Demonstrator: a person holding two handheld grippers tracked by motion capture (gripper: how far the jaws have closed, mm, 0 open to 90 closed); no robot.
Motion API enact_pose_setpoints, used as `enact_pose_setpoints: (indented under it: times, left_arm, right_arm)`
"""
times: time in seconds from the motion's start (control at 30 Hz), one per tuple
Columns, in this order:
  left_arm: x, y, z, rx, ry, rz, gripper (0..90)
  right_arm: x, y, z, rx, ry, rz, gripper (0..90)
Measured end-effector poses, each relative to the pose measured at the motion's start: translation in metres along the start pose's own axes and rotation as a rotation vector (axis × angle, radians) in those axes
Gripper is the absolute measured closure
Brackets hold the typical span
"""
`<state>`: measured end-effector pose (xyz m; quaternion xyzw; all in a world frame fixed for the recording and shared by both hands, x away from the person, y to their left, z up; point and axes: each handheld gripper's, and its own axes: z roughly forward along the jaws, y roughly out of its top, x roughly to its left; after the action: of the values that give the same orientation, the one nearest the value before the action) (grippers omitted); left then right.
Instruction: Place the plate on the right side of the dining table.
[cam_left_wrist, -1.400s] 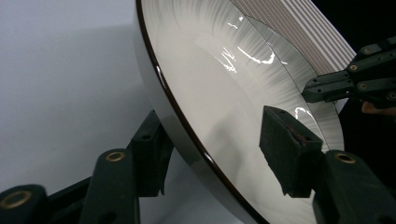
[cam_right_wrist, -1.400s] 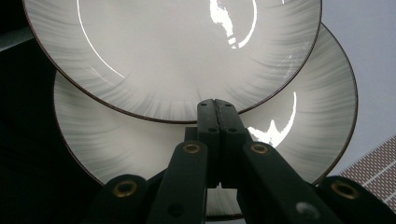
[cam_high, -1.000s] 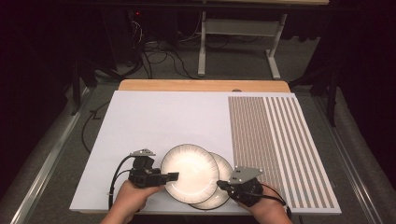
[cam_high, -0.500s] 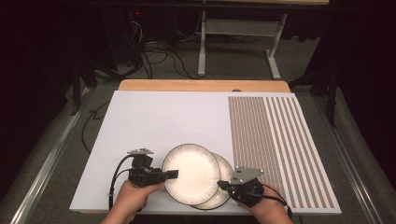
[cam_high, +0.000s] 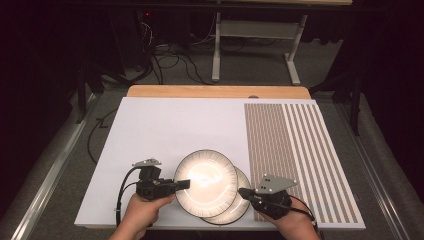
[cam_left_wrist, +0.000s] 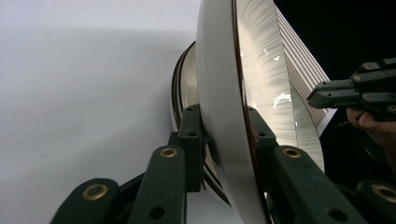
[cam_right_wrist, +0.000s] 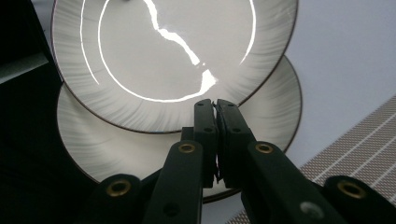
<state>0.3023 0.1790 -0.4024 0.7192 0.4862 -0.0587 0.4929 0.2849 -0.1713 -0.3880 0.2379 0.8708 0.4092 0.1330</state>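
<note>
A person is standing at a white table (cam_high: 165, 130), working two stacked plates at its near edge. The left gripper (cam_high: 183, 184) has just been closing its jaws and is now pinching the rim of the top plate (cam_high: 206, 180), lifting it off the bottom plate (cam_high: 239, 207). The right gripper (cam_high: 243, 193), jaws pressed together and empty, is hovering over the bottom plate's rim. The plates look glazed, stiff, slippery and breakable; the rim is the sensible grip.
</note>
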Motion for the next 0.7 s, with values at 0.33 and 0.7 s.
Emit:
enact_pose_setpoints:
  times: [0.33,0.7]
  left_arm:
    - [-0.01,0.001,-0.005,-0.078,-0.005,0.066,78.8]
    - [-0.014,0.002,-0.008,-0.134,0.032,0.138,80.2]
  right_arm:
    - [-0.015,-0.003,-0.019,-0.053,-0.048,0.062,81.6]
    - [-0.037,-0.009,-0.042,-0.115,-0.128,0.132,68.1]
